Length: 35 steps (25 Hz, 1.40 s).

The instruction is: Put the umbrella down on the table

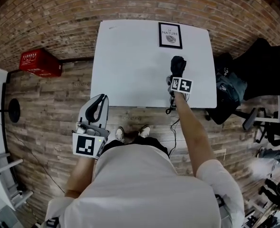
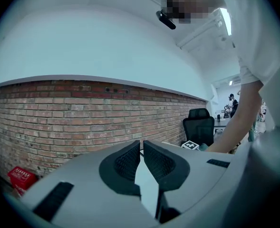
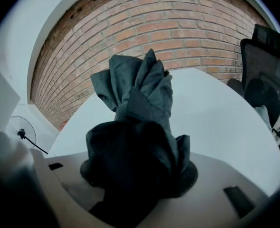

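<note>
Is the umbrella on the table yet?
Nearly. Done: the folded umbrella is over the white table. In hand: the right gripper has its jaws clamped on it, so it isn't let go. Left to do: lay it flat and open the jaws. The left gripper is shut and empty, off the table's near edge.

A dark folded umbrella (image 3: 139,122) fills the centre, apparently held between the jaws, which its cloth covers. Behind are a white table (image 3: 216,113) and, higher, a brick wall (image 3: 178,27).
</note>
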Tool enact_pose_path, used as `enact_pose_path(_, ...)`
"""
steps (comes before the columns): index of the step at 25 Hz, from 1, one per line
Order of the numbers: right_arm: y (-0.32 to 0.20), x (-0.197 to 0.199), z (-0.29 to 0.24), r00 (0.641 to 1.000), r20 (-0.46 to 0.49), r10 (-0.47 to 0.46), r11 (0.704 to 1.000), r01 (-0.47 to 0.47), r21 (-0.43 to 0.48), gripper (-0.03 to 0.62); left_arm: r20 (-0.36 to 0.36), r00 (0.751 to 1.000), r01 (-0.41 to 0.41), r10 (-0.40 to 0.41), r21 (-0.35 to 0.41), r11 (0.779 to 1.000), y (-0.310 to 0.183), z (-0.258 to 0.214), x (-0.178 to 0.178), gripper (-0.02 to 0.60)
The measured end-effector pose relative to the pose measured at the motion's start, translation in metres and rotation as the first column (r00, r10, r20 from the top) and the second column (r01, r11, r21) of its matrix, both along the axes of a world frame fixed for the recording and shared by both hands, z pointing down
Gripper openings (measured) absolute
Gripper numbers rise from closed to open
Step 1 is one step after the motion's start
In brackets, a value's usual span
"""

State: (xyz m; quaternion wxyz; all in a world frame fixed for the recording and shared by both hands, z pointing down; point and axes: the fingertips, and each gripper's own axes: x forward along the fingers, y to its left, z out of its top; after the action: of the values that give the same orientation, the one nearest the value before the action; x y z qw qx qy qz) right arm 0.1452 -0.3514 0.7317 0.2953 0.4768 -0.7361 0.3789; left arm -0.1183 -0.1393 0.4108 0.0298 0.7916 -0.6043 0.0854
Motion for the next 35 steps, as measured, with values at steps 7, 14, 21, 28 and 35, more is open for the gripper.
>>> enact_pose_path(7,-0.010,-0.004,0.014,0.996,-0.085,0.001,1.000,-0.002,-0.014,0.230,0.009,0.998,0.063,-0.063,-0.025,0.998,0.012,0.006,-0.017,0.041)
enact_pose_path(14,-0.009,-0.010,0.013,0.995,-0.096,0.028,0.999,-0.026,0.019,0.254,0.004,0.999,0.052,-0.051,-0.020,0.998,0.013,0.005,-0.013,0.041)
enact_pose_path(21,-0.010,-0.013,0.012,0.996,-0.061,0.058,0.998,-0.058,0.012,0.288,0.005,0.998,0.060,-0.060,-0.026,0.998,0.023,0.008,-0.015,0.041)
enact_pose_path(28,-0.009,-0.014,0.005,0.995,0.003,0.101,0.995,-0.101,-0.029,0.325,-0.004,0.998,0.064,-0.064,-0.018,0.998,0.033,0.007,-0.022,0.041)
enact_pose_path(35,0.000,-0.014,-0.041,0.995,0.024,0.100,0.992,-0.101,0.074,0.333,-0.038,0.999,0.021,-0.020,0.008,1.000,0.032,0.006,-0.018,0.041)
